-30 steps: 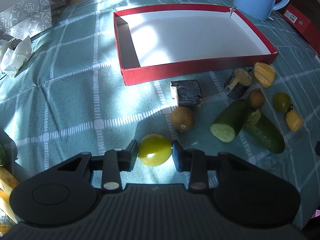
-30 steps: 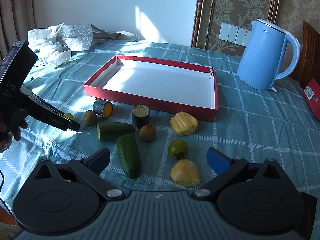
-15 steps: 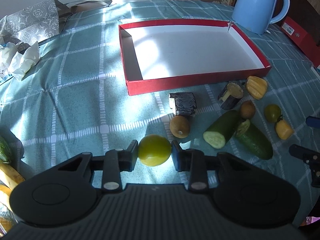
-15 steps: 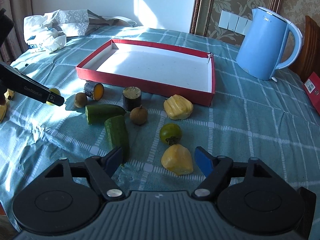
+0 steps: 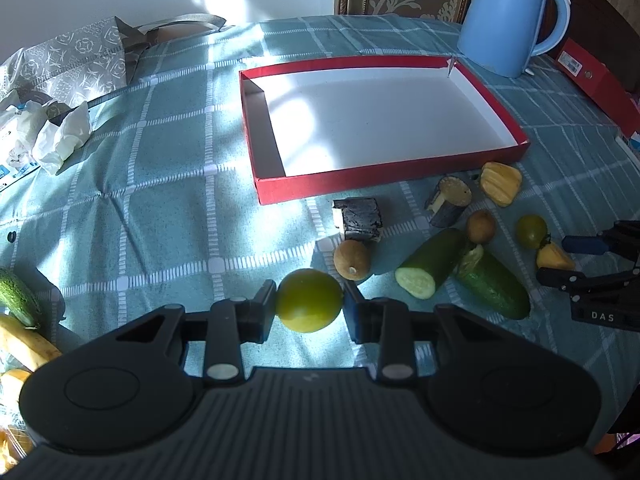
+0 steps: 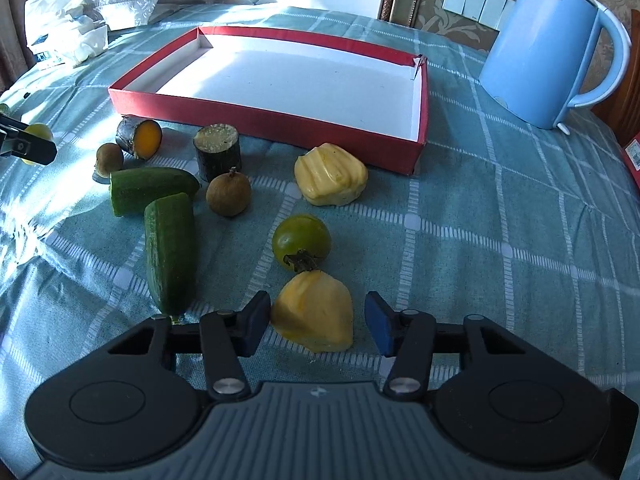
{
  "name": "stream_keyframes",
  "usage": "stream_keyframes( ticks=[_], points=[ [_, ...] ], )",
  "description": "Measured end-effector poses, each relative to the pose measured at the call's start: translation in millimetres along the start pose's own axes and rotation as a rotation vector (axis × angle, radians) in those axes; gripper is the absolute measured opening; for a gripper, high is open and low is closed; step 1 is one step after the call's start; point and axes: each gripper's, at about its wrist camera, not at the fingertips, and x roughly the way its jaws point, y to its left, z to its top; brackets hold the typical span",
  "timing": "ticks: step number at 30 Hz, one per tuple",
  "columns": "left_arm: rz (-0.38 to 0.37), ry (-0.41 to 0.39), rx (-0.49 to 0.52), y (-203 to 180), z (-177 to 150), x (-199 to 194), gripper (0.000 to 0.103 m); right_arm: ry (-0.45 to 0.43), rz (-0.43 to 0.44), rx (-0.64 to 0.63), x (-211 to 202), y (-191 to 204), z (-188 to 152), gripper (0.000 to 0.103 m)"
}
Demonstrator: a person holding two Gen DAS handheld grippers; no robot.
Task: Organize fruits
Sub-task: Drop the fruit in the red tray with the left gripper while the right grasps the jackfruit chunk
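Note:
My left gripper [image 5: 309, 312] is shut on a yellow-green tomato [image 5: 309, 305] and holds it above the cloth, in front of the empty red tray [image 5: 276, 192]. My right gripper [image 6: 316, 320] is open with a yellow fruit piece [image 6: 314, 311] between its jaws on the cloth. A green tomato [image 6: 301, 240], a second yellow piece [image 6: 330, 175], two cucumber halves [image 6: 170, 248], two brown round fruits [image 6: 228, 194] and two dark-skinned chunks [image 6: 218, 150] lie in front of the tray [image 6: 260, 120].
A blue kettle [image 6: 550, 44] stands at the back right. Patterned bags and white tissue [image 5: 60, 136] lie at the back left. A red box [image 5: 600, 80] sits at the right edge. More produce [image 5: 16, 320] lies at the left edge.
My left gripper has lifted the tomato higher off the cloth. My right gripper has moved forward and down, and the yellow piece now sits between its jaws, which have narrowed.

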Motion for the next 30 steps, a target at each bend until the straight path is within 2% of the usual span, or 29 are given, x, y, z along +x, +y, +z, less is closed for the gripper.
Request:
stream_keyframes(
  ticks=[4, 17, 24, 30],
  points=[
    [0.004, -0.003, -0.004, 1, 0, -3, 0.032, 0.015, 0.024, 0.007, 4, 0, 1, 0.046],
    [-0.023, -0.048, 0.004, -7, 23, -13, 0.032, 0.001, 0.016, 0.057, -4, -3, 0, 0.041],
    [-0.06, -0.092, 0.011, -13, 69, -5, 0.032, -0.014, 0.016, 0.08, -20, -9, -2, 0.041],
    [-0.064, -0.112, 0.055, -23, 113, 22, 0.032, -0.049, -0.003, 0.112, -44, -18, -2, 0.041]
  ],
)
